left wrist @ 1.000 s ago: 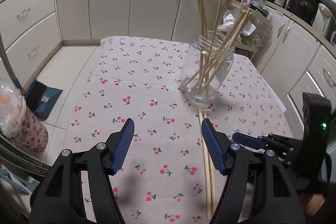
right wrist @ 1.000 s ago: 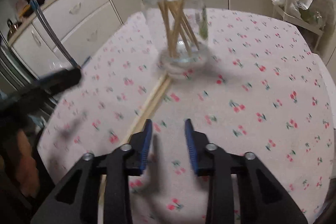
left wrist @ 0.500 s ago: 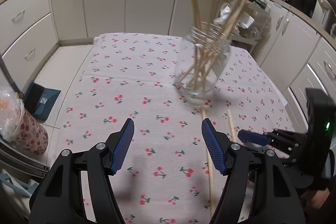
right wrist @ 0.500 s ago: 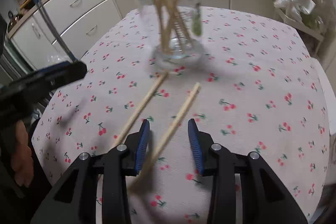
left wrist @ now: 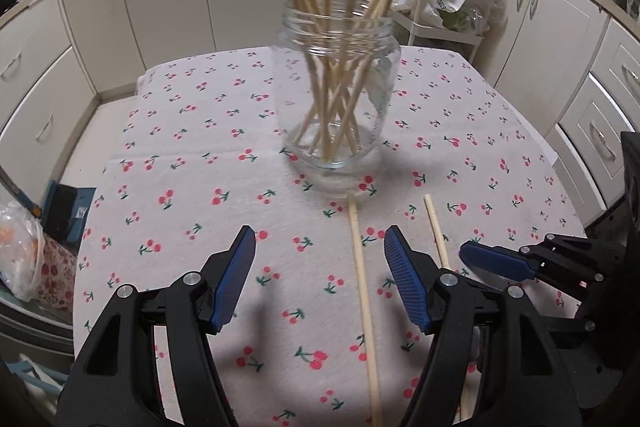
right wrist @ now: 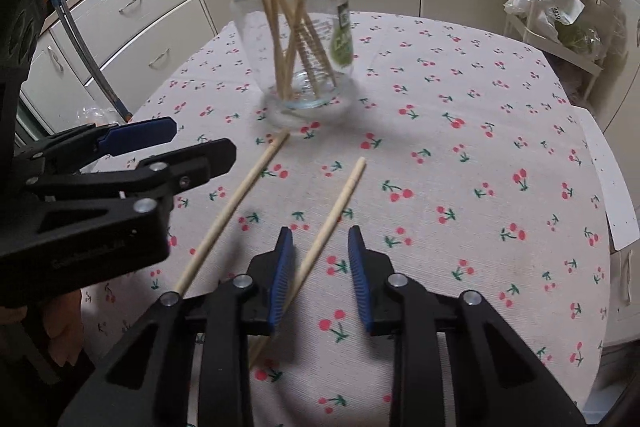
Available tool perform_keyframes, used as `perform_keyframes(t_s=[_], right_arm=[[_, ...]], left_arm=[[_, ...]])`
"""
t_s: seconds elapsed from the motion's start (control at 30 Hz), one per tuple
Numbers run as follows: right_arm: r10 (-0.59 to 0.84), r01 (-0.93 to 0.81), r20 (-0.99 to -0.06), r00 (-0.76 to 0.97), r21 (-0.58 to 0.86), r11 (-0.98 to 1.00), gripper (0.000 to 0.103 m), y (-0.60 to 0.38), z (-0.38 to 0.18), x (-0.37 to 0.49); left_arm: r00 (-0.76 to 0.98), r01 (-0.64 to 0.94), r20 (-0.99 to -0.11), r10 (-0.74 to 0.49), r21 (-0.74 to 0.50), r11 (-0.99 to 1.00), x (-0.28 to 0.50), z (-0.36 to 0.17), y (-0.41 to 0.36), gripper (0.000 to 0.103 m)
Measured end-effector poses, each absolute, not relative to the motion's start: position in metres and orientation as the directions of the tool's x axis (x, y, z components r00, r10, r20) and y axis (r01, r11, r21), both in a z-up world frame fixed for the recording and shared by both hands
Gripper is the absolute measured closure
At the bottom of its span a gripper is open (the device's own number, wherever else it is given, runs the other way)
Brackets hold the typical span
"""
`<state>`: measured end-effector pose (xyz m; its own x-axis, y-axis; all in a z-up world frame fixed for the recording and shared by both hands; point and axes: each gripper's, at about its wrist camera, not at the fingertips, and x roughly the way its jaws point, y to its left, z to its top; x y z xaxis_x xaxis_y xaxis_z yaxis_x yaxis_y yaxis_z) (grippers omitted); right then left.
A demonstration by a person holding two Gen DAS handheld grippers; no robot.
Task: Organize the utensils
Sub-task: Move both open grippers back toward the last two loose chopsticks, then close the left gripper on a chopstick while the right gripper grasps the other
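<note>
Centrally, a cherry-print tablecloth (left wrist: 192, 163) is seen, and on it a glass jar (left wrist: 336, 83) filled with upright chopsticks (left wrist: 332, 27). Two loose chopsticks are laid in front of the jar — one (left wrist: 362, 279) between the wide-open fingers of the left gripper (left wrist: 320, 279), ungripped; the other (right wrist: 332, 223) between the closing jaws of the right gripper (right wrist: 320, 267), not yet pinched.
</note>
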<state>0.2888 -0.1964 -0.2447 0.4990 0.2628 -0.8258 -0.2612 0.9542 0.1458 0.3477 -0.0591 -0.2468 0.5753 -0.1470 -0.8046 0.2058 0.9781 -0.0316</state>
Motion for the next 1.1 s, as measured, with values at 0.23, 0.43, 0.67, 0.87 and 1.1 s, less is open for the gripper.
perform_keyframes(t_s=[0.23, 0.43, 0.67, 0.87, 1.1], right_arm=[[0.24, -0.226, -0.834, 0.497, 0.143, 0.964, 0.075, -0.21, -0.245, 0.295], [0.232, -0.235, -0.839, 0.493, 0.129, 0.964, 0.075, -0.211, -0.245, 0.299], [0.167, -0.205, -0.851, 0.497, 0.072, 0.976, 0.067, -0.224, -0.244, 0.299], [0.212, -0.145, -0.845, 0.491, 0.16, 0.976, 0.064, -0.244, -0.244, 0.302], [0.245, -0.17, -0.838, 0.488, 0.184, 0.968, 0.062, -0.236, -0.244, 0.305]], left_arm=[[0.565, 0.22, -0.814, -0.136, -0.01, 0.975, 0.353, -0.252, -0.07, 0.04], [0.549, 0.223, -0.827, -0.123, 0.003, 0.975, 0.36, -0.261, -0.076, 0.04], [0.549, 0.218, -0.834, -0.054, 0.08, 0.973, 0.365, -0.276, -0.076, 0.039], [0.519, 0.133, -0.854, -0.034, 0.042, 0.99, 0.361, -0.274, -0.039, 0.038], [0.511, 0.142, -0.857, -0.062, 0.014, 0.99, 0.369, -0.272, -0.041, 0.038]])
